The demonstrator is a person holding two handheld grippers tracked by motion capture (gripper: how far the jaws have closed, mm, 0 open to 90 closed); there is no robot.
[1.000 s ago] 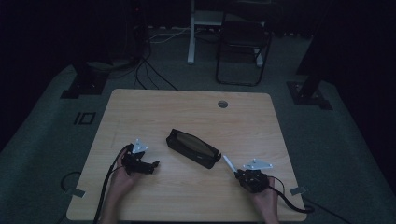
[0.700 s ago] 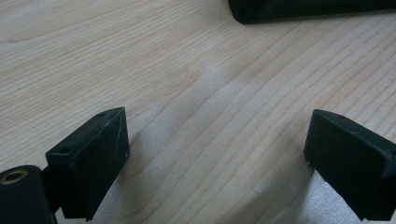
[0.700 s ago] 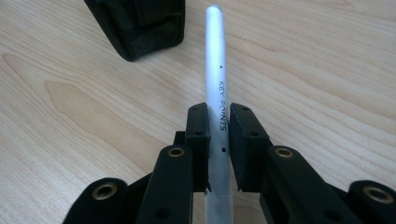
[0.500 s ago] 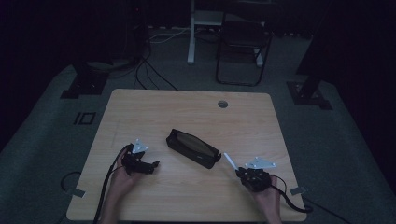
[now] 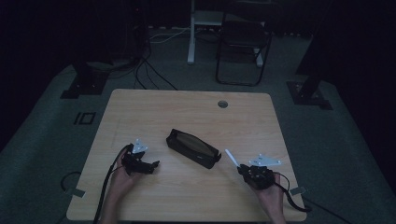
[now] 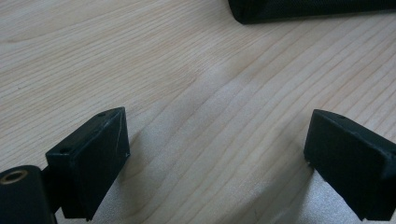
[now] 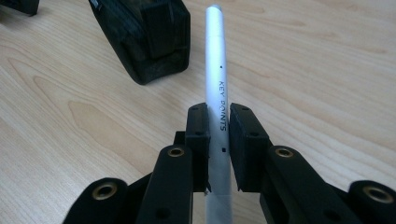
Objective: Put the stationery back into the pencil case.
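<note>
A black zip pouch (image 5: 193,148) lies slantwise in the middle of the wooden table (image 5: 187,107); its end (image 7: 149,39) also shows in the right gripper view and its edge (image 6: 308,9) in the left gripper view. My right gripper (image 5: 243,170) rests at the front right, shut on a white pen (image 7: 218,70) printed "KEY POINTS", whose tip (image 5: 230,157) points toward the pouch. At the front left my left gripper (image 5: 153,165) stands open, its fingers (image 6: 93,158) wide apart over bare wood with nothing between them.
A round cable hole (image 5: 222,103) sits near the table's far edge. Behind the table on the dark floor stand a black chair (image 5: 243,44), a white post (image 5: 192,32), stand bases (image 5: 308,93) and loose cables (image 5: 149,70).
My right gripper with the pen has shifted slightly left and toward the front edge. The left gripper and the pouch have stayed put.
</note>
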